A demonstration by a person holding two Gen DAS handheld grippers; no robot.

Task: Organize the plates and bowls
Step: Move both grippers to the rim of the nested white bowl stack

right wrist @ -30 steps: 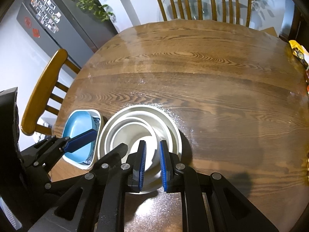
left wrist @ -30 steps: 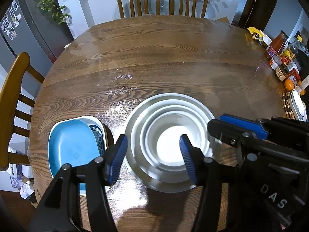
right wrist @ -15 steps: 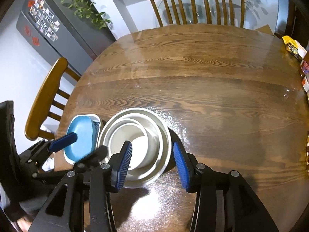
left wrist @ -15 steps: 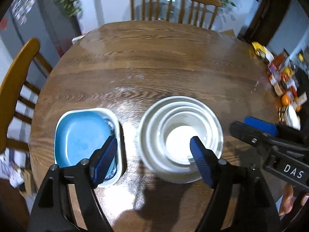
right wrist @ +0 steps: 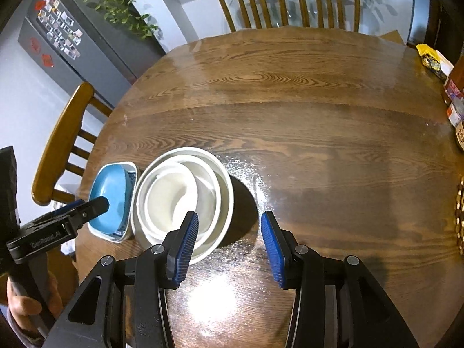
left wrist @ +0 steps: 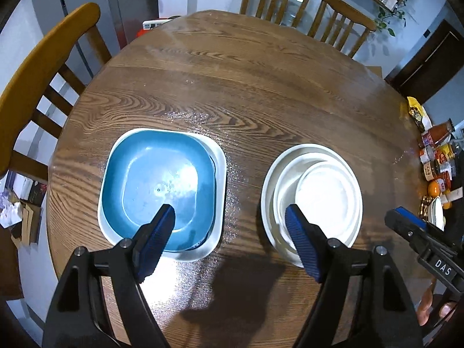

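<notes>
Left gripper (left wrist: 229, 240): fingers spread, holding nothing, above the near table edge.
Right gripper (right wrist: 229, 242): fingers spread, holding nothing.
White bowls (left wrist: 311, 200): nested in one stack.
Blue plate (left wrist: 159, 185): seated in white square dish (left wrist: 221, 159), just beside the bowls.
Table (left wrist: 261, 87): far half bare.
Progress: stacking appears finished; little left.

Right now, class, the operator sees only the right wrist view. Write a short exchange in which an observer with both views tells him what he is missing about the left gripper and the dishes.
Operator: I see the left gripper only from the side. Is it open?
Observer: Yes, the left gripper is wide open, nothing between its fingers.
Operator: Where does it point?
Observer: In its view, one fingertip overlaps the blue plate, the other the white bowl stack.
</notes>
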